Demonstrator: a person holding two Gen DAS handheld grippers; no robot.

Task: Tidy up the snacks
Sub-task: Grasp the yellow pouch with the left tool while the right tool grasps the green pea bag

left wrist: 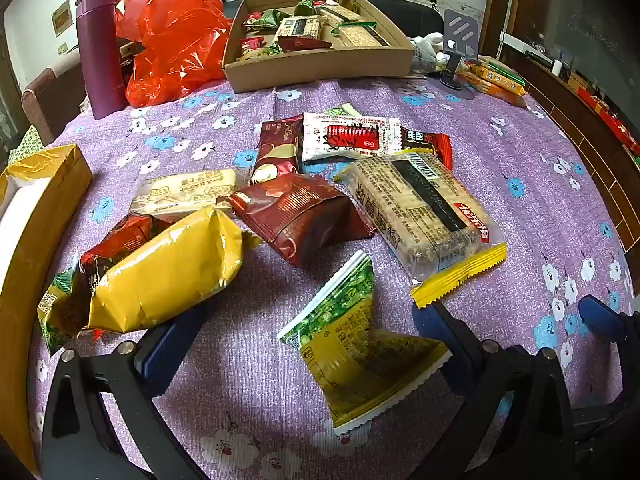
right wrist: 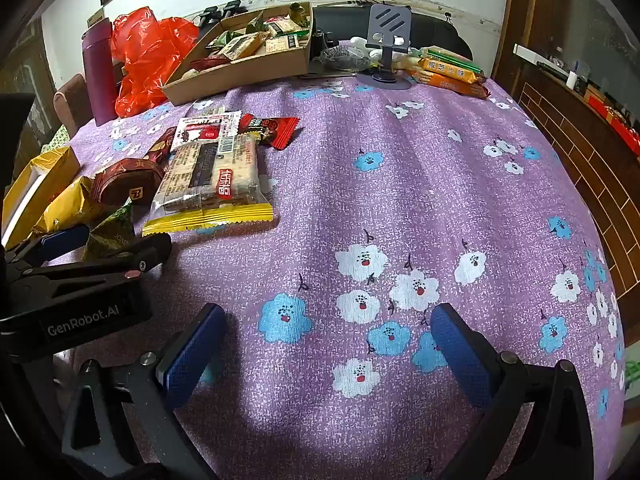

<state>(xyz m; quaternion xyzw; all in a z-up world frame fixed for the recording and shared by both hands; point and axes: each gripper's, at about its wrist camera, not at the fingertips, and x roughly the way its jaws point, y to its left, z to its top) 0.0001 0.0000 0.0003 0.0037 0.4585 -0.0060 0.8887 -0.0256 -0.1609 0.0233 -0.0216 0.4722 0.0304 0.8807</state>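
Observation:
Several loose snack packets lie on the purple flowered cloth. A green-yellow packet [left wrist: 360, 356] lies between the fingers of my open left gripper [left wrist: 304, 340], untouched by either pad. Around it lie a yellow bag [left wrist: 168, 276], a dark red packet [left wrist: 300, 212], a clear yellow-edged cracker pack [left wrist: 424, 208] and a white-red packet [left wrist: 348, 136]. A cardboard tray [left wrist: 320, 66] at the back holds sorted snacks. My right gripper [right wrist: 324, 352] is open and empty over bare cloth, right of the pile. The left gripper [right wrist: 100, 248] shows in the right wrist view around the green packet [right wrist: 112, 232].
A purple flask [left wrist: 100, 52] and a red plastic bag [left wrist: 172, 36] stand at the back left. A yellow box [left wrist: 36, 208] sits at the left edge. A phone stand [right wrist: 386, 40] and orange packs [right wrist: 452, 72] are at the back right. A wooden cabinet [right wrist: 580, 152] runs along the right.

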